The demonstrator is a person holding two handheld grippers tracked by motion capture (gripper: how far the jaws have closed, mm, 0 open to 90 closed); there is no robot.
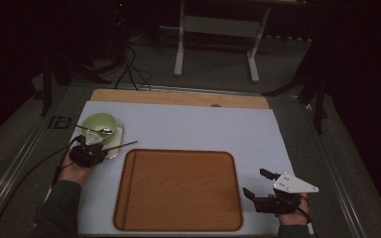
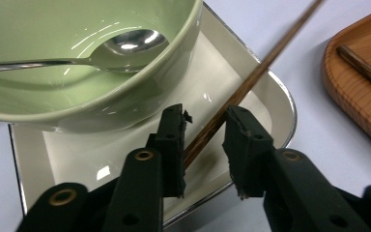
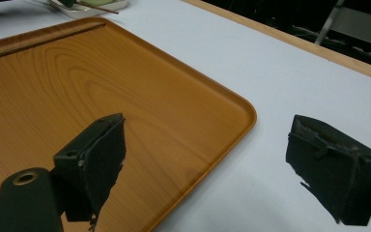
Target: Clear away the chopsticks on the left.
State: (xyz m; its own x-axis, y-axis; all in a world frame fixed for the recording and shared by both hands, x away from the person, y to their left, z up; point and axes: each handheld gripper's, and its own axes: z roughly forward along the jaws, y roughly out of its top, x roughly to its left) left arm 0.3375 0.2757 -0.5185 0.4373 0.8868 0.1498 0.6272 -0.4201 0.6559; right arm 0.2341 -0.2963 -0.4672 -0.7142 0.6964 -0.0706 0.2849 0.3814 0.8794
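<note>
On the pale mat (image 1: 188, 129), my left claw (image 2: 205, 137) straddles a chopstick (image 2: 241, 92) over the metal dish (image 2: 275, 96), not yet clenched; my right claw (image 3: 203, 164) gapes beside the wooden tray (image 3: 77, 87).

A green ceramic bowl (image 1: 98, 123) holding a metal spoon (image 1: 95, 131) sits in a white rectangular metal-rimmed dish (image 1: 115, 147), left of the wooden tray (image 1: 178, 191).

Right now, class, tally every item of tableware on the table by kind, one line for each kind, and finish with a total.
Green bowl: 1
Metal spoon: 1
Steel dish under the bowl: 1
Wooden chopstick: 1
Wooden tray: 1
Total: 5
</note>
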